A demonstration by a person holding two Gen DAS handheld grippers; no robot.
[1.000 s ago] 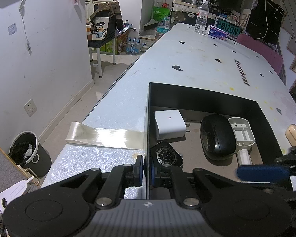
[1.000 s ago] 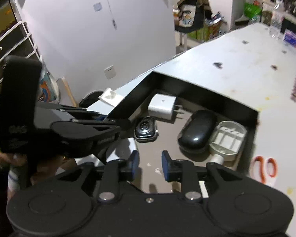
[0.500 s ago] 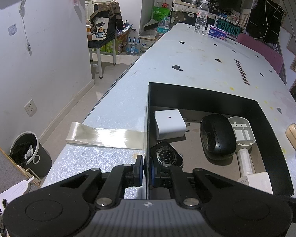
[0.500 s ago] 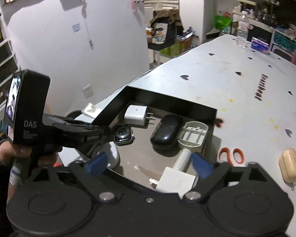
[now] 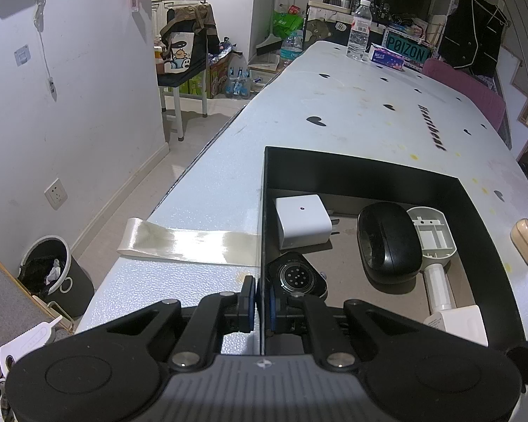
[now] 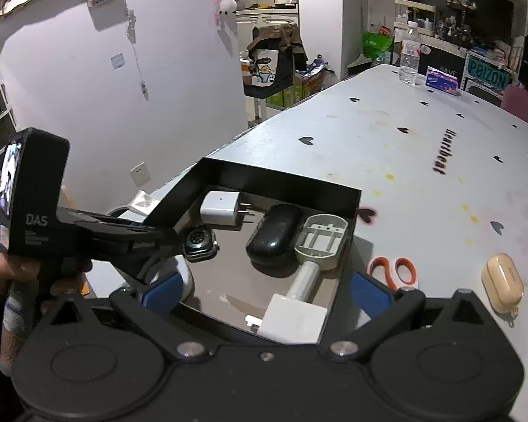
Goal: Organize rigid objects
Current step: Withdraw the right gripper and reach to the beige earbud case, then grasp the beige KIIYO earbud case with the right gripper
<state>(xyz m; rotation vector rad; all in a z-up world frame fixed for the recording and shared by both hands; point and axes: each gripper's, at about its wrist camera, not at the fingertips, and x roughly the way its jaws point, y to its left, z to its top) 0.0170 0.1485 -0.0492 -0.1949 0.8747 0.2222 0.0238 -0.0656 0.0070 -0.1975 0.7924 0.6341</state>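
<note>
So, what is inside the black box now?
Inside the black box: two white chargers, a watch, a black case, a grey handled part. The near corner is hidden.

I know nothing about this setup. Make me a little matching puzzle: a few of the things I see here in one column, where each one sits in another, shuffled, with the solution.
Things:
1. smartwatch
2. scissors
3. water bottle
4. earbud case

Places:
A. far end of the table
B. inside the black box
C. on the table, just outside the box's wall
D. on the table, well clear of the box

Pairs: 1-B, 2-C, 3-A, 4-D
</note>
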